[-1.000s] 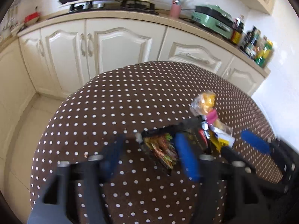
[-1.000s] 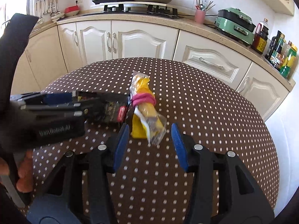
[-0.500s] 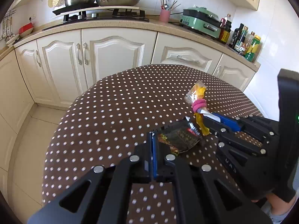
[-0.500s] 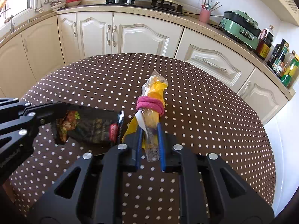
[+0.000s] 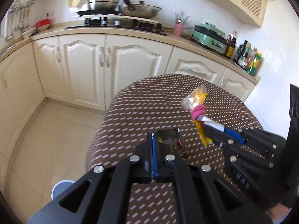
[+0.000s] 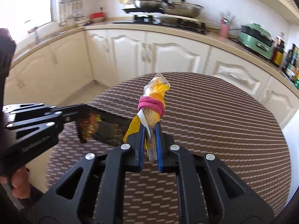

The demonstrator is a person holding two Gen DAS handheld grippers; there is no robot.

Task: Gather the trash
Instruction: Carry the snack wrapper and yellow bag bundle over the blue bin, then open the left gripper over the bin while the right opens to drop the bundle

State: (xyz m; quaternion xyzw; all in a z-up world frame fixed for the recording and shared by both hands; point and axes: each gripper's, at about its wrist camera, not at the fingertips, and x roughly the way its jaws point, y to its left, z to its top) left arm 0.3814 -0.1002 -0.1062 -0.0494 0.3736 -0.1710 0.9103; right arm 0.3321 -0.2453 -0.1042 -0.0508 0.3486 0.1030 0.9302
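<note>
My left gripper [image 5: 153, 136] is shut on the edge of a dark printed snack wrapper [image 5: 173, 143], which hangs just above the brown dotted table [image 5: 149, 102]. In the right wrist view the same wrapper [image 6: 106, 128] dangles from the left gripper [image 6: 82, 112]. My right gripper [image 6: 149, 128] pinches the lower end of a clear bag with yellow contents [image 6: 155, 91], tied with a pink band. Its jaws are still closing on the bag, which stands upright above the table [image 6: 224, 121]. The left wrist view shows that bag [image 5: 196, 100] and the right gripper [image 5: 209, 128] to the right.
Cream kitchen cabinets [image 5: 104, 65] and a counter with a stove and pots [image 5: 112, 5], a green appliance [image 5: 209, 35] and bottles [image 5: 248, 59] run behind the table. Tiled floor [image 5: 56, 130] lies left, with a pale blue round object [image 5: 59, 188]. A hand [image 6: 18, 183] grips the left tool.
Both grippers went from open to shut, the left on the dark wrapper and the right on the yellow bag. Both pieces have risen off the table and shifted toward its left edge.
</note>
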